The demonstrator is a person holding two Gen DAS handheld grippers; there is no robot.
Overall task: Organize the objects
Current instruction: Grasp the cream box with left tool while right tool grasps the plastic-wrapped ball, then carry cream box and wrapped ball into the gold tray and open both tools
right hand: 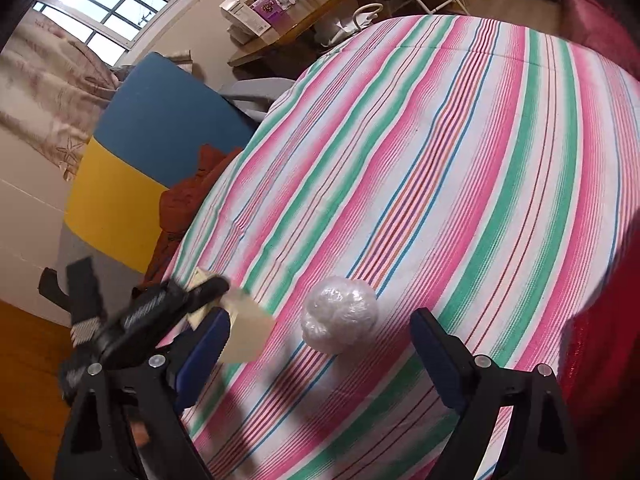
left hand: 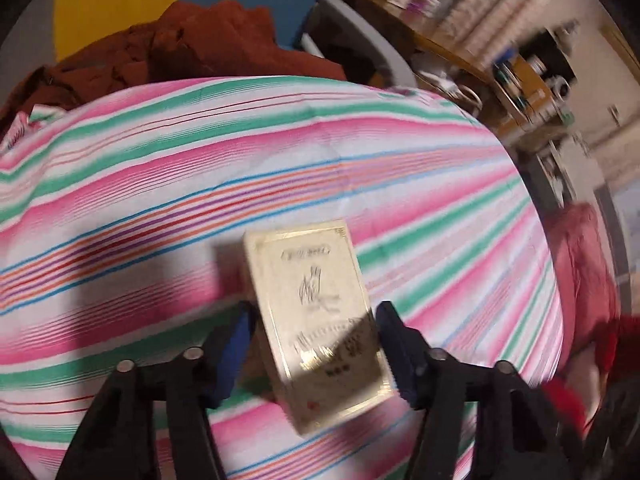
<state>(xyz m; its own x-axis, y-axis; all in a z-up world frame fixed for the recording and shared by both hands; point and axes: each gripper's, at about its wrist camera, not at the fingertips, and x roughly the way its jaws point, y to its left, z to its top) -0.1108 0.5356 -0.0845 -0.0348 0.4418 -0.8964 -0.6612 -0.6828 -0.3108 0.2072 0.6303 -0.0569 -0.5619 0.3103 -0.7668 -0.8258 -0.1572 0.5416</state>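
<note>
A flat gold box (left hand: 320, 320) with printed writing sits between the fingers of my left gripper (left hand: 316, 344), above the striped bedspread (left hand: 160, 184). The jaws stand close to its long sides; I cannot tell if they grip it. The view is blurred by motion. In the right wrist view the left gripper (right hand: 208, 300) shows at the left with the box (right hand: 248, 332) in its fingers. My right gripper (right hand: 320, 356) is open and empty. A ball of clear plastic wrap (right hand: 340, 314) lies on the bedspread (right hand: 460, 160) just ahead, between its fingers.
A rust-brown cloth (left hand: 192, 44) is heaped at the bed's far edge, against a blue and yellow board (right hand: 140, 140). A wooden shelf (right hand: 304, 24) with boxes stands beyond the bed. A red blanket (right hand: 600, 340) lies along the right side.
</note>
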